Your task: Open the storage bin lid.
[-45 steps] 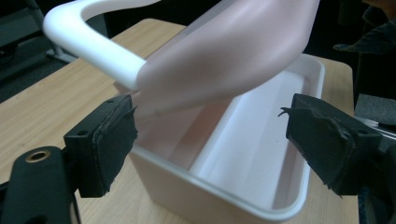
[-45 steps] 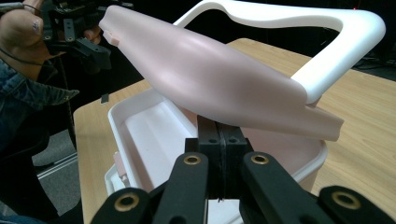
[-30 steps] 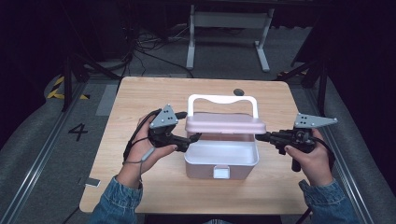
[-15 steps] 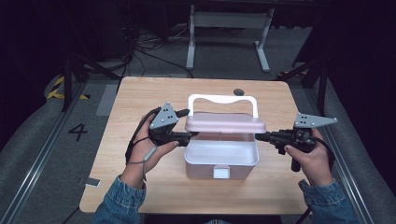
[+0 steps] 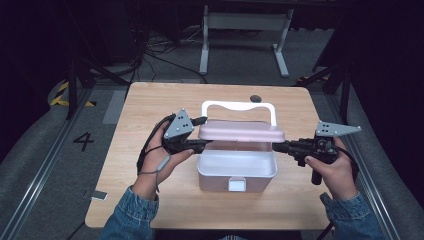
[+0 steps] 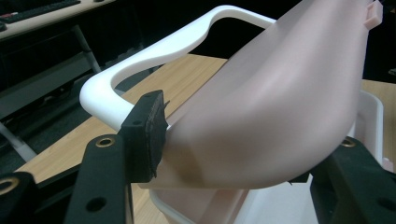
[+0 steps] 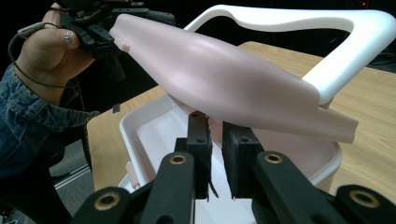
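A white box (image 5: 237,170) stands open at mid-table, with its white handle (image 5: 237,106) up behind it. The pink lid (image 5: 241,131) hangs level just above the box. My left gripper (image 5: 202,132) is at the lid's left end. Its jaws have just been closing and now hold the lid (image 6: 280,107) between the pads (image 6: 154,135). At the right end my right gripper (image 5: 277,146) has just been opening. A narrow gap (image 7: 214,140) stands between its pads, just under the lid's rim (image 7: 224,79), and nothing is in it.
The wooden table (image 5: 150,100) has bare room on all sides of the box and a small dark hole (image 5: 255,98) near its far edge. A white clasp (image 5: 237,184) sits on the box front. A metal stand (image 5: 240,20) rises on the dark floor beyond the table.
Both hands and the lid stay where they were. The left gripper's jaws have drawn closer together around the lid's left end.
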`<action>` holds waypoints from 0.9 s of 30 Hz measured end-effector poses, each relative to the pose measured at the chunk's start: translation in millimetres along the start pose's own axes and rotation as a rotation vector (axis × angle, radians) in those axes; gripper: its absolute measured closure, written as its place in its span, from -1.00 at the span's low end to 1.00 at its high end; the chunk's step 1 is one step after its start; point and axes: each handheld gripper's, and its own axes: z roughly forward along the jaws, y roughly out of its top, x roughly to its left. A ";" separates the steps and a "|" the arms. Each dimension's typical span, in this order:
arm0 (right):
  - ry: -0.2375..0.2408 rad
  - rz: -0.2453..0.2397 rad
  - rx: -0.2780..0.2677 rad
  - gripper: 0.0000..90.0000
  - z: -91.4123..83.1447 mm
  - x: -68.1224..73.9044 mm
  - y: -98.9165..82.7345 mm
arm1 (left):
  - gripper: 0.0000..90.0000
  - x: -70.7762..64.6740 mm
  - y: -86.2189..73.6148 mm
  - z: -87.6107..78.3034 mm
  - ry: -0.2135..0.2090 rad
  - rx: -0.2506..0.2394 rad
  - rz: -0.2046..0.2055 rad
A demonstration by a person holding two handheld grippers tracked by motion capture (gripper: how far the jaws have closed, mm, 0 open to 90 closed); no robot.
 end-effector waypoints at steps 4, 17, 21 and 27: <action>-0.003 0.000 -0.004 0.70 -3.3 1.6 1.6 | -0.02 3.4 3.5 0.3 -0.007 0.013 -0.010; -0.083 0.026 -0.028 0.64 -36.2 -2.0 -0.9 | 0.13 15.2 15.4 4.4 -0.035 0.000 -0.017; -0.107 0.036 -0.039 0.64 -45.6 -3.0 -3.0 | 0.17 19.7 18.8 7.0 -0.048 -0.006 -0.020; -0.128 0.045 -0.053 0.64 -53.9 -5.2 -4.3 | 0.25 26.9 23.8 9.6 -0.051 -0.004 -0.029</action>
